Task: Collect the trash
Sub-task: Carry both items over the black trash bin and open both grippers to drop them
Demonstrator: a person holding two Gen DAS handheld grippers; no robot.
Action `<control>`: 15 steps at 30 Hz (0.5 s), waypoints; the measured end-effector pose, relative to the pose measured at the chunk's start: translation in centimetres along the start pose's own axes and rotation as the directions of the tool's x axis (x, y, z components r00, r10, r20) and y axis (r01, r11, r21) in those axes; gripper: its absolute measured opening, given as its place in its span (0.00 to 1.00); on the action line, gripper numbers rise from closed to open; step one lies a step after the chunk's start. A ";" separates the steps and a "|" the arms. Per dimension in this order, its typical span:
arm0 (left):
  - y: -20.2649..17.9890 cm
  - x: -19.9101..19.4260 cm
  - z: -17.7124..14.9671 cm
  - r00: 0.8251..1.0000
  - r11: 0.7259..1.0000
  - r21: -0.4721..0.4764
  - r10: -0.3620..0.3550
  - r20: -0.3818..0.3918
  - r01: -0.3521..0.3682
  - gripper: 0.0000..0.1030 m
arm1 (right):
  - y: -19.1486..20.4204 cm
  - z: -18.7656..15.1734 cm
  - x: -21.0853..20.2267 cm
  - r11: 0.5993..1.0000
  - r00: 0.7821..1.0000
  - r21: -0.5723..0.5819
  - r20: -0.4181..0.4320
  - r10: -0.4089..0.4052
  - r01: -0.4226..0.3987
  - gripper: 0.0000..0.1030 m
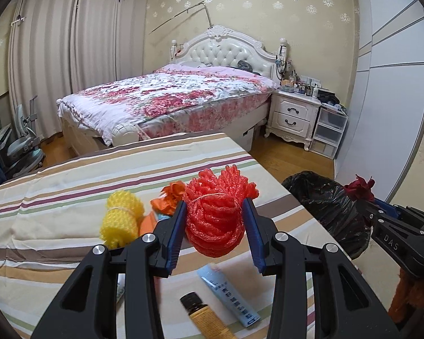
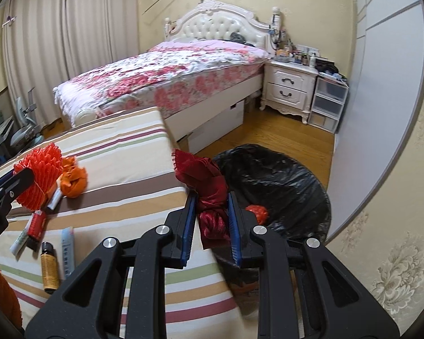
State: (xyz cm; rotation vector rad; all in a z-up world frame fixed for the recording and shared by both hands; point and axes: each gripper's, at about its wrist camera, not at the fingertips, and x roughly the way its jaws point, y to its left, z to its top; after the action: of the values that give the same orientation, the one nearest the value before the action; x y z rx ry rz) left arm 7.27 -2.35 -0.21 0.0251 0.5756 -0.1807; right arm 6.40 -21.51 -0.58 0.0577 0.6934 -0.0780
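My left gripper (image 1: 215,212) is shut on a bundle of red foam netting (image 1: 216,212), lifted above the striped table (image 1: 70,197). The same netting (image 2: 39,175) shows at the left of the right wrist view. My right gripper (image 2: 211,212) is shut on a dark red cloth wad (image 2: 209,192), held over the table's right edge beside the bin lined with a black bag (image 2: 282,186). An orange-red scrap (image 2: 257,212) lies inside that bag. On the table lie a yellow foam netting roll (image 1: 123,220) and a crumpled orange wrapper (image 1: 171,200).
A blue tube (image 1: 229,296), a brown bottle (image 1: 206,319) and a red tube (image 2: 36,224) lie on the table's near part. Behind stand a floral bed (image 1: 169,99), a white nightstand (image 1: 292,115) and plastic drawers (image 1: 329,130). Wood floor lies beyond the bin.
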 end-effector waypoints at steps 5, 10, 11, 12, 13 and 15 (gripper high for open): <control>-2.9 1.4 0.8 0.999 0.998 0.046 -0.039 0.010 0.038 0.40 | -1.8 0.0 0.3 0.999 0.999 0.018 0.012 -0.042 0.042 0.21; -5.6 2.7 1.2 0.998 0.993 0.095 -0.069 0.011 0.068 0.40 | -3.4 0.1 0.8 0.997 0.998 0.041 0.018 -0.068 0.067 0.21; -6.1 3.1 1.3 0.997 0.992 0.104 -0.075 0.008 0.073 0.40 | -3.7 0.2 0.9 0.996 0.997 0.047 0.018 -0.072 0.071 0.21; -6.4 3.4 1.3 0.997 0.991 0.109 -0.079 0.005 0.078 0.40 | -4.0 0.2 1.0 0.996 0.997 0.051 0.019 -0.077 0.076 0.21; -6.7 3.8 1.3 0.996 0.990 0.114 -0.085 0.001 0.084 0.40 | -4.2 0.3 1.2 0.995 0.996 0.054 0.019 -0.082 0.081 0.21; -7.4 4.5 1.4 0.996 0.988 0.127 -0.092 -0.006 0.092 0.40 | -4.7 0.5 1.5 0.994 0.996 0.061 0.019 -0.089 0.088 0.21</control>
State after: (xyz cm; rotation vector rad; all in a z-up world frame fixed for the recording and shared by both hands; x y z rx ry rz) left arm 10.38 -10.48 -1.29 0.1223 0.5653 -0.3070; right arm 7.45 -26.35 -1.34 0.0842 0.6722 -0.1846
